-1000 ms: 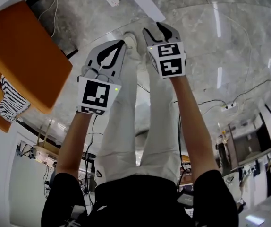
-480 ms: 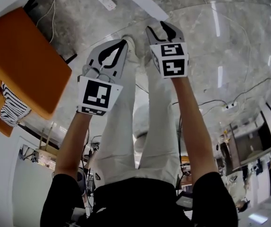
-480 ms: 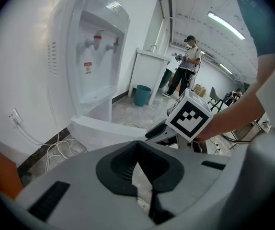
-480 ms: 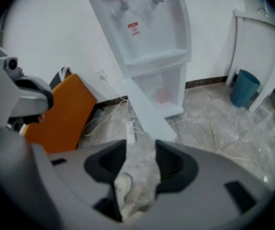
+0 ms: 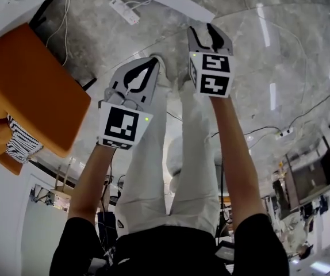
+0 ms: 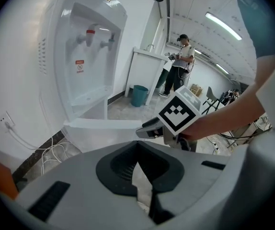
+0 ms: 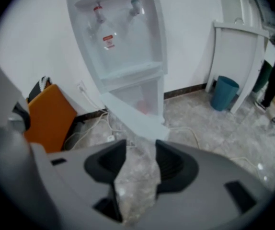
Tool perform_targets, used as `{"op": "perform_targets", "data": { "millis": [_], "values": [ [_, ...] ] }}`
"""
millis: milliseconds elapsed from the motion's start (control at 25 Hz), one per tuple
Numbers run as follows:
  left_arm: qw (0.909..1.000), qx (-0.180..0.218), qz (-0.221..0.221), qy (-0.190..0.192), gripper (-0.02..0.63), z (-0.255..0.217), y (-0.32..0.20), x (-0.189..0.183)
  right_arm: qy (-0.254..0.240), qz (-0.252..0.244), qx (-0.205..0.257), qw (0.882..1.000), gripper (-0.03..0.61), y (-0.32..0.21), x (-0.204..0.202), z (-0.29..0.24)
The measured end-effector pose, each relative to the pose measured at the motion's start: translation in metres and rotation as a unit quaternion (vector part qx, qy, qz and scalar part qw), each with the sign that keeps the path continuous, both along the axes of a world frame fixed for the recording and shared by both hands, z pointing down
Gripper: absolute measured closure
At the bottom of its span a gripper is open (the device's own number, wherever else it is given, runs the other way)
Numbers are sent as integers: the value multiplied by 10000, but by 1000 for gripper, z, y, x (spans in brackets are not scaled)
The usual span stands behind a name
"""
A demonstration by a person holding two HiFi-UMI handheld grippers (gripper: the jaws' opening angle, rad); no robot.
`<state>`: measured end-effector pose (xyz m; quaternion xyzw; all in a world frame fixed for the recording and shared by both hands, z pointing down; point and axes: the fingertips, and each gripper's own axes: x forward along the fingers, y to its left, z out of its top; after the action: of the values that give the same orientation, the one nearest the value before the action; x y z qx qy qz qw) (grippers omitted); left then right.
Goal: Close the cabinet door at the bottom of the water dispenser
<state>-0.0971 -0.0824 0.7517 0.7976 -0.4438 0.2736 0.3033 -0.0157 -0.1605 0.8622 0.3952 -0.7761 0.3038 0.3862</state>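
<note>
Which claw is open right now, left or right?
The right claw: its jaws stand apart, with floor showing between them. The left claw has its tips together and holds nothing. The cabinet door ahead hangs open.

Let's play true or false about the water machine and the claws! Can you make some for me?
1. The cabinet door at the bottom of the water dispenser is shut. False: it hangs open.
2. A teal bin stands on the floor. True.
3. The right claw is gripping the door. False: its jaws are apart and hold nothing, and it is not touching the door.
4. An orange seat sits beside the dispenser. True.
</note>
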Motion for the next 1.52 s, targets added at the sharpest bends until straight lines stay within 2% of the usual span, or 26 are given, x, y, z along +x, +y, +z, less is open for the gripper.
{"op": "perform_targets", "data": {
  "millis": [160, 520, 880, 1440, 1520],
  "values": [
    [9999, 37, 114, 7, 606, 3, -8, 1, -64, 371, 212, 9991, 373, -26, 6, 0],
    [9999, 64, 110, 9, 607, 5, -31, 1, -94, 420, 479, 9979, 371, -66, 10, -1],
    [9998, 68, 14, 183, 607, 5, -39, 11, -120, 603, 777, 9951, 367, -100, 9, -2],
    [9999, 72, -40, 132, 606, 12, -53, 4, -86, 847, 1093, 9904, 367, -147, 1, -1],
    [9999, 69, -36, 136, 607, 13, -54, 5, -198, 949, 1063, 9896, 385, -153, -1, 0]
  ]
}}
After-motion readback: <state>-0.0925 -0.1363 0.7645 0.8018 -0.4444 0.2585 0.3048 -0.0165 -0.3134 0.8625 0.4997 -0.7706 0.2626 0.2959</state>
